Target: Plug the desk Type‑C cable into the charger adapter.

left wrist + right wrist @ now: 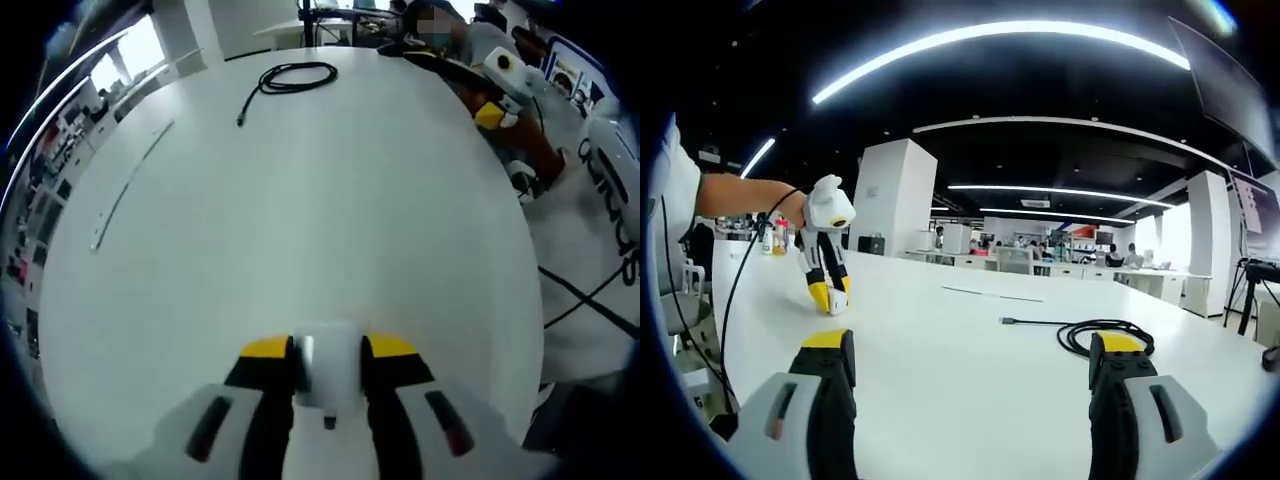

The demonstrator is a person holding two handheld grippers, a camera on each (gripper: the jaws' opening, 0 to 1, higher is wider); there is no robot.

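- White desk (300, 230) carries the coiled Type-C cable (290, 78).
- Left gripper (328, 365) clamps the white charger adapter (330, 372).
- Right gripper (975, 365) stands wide, empty.

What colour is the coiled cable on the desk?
Black; the cable shows best in the left gripper view, coiled on the white desk.

adapter (330, 372) base hidden btwn tongs

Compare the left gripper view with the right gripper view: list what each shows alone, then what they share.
Left gripper view alone: the left gripper's fingers seen up close, shut on the white charger adapter.
Right gripper view alone: the right gripper with its fingers wide apart and nothing between them, and ceiling light strips.
Shared: the white table and the coiled black Type-C cable, untouched.
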